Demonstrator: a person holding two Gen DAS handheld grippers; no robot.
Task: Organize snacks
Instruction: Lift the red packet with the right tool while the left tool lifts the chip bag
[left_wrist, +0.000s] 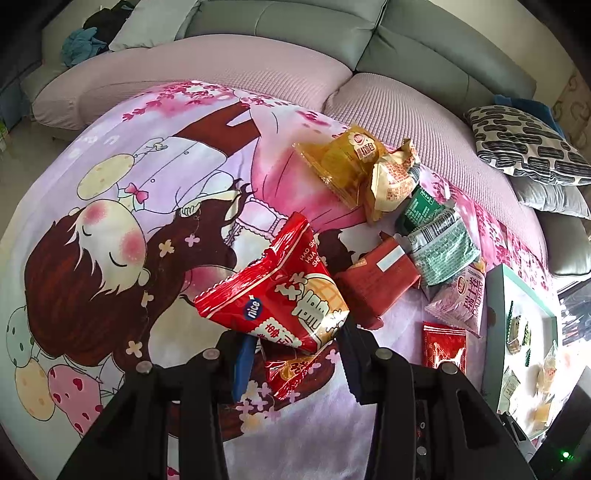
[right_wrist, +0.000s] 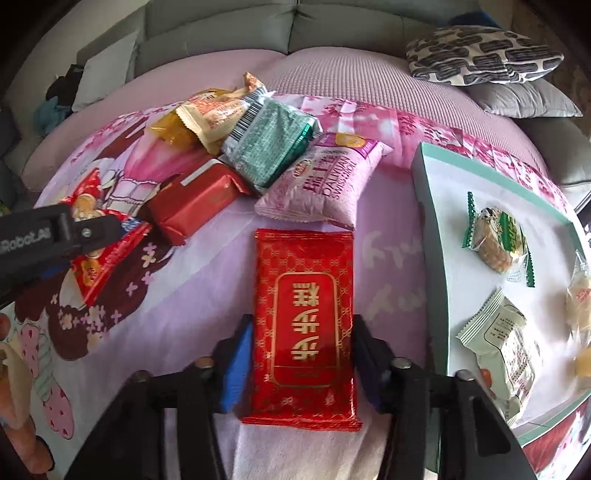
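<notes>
My left gripper (left_wrist: 295, 336) is shut on a red biscuit packet (left_wrist: 280, 295) and holds it above the cartoon blanket (left_wrist: 110, 221); it also shows at the left of the right wrist view (right_wrist: 107, 229). My right gripper (right_wrist: 303, 354) is open, its fingers on either side of a flat red packet with gold characters (right_wrist: 304, 325) that lies on the blanket. A pile of snacks lies beyond: a pink Swiss roll pack (right_wrist: 325, 184), a green pack (right_wrist: 269, 147), a red wrapped block (right_wrist: 195, 203), a cream pack (right_wrist: 214, 114) and a yellow pack (right_wrist: 170, 129).
A white box with a teal rim (right_wrist: 436, 229) sits at the right and holds several small snacks (right_wrist: 495, 240). A second small red packet (left_wrist: 291, 373) lies under the left gripper. A patterned pillow (right_wrist: 480, 55) and grey sofa cushions lie behind.
</notes>
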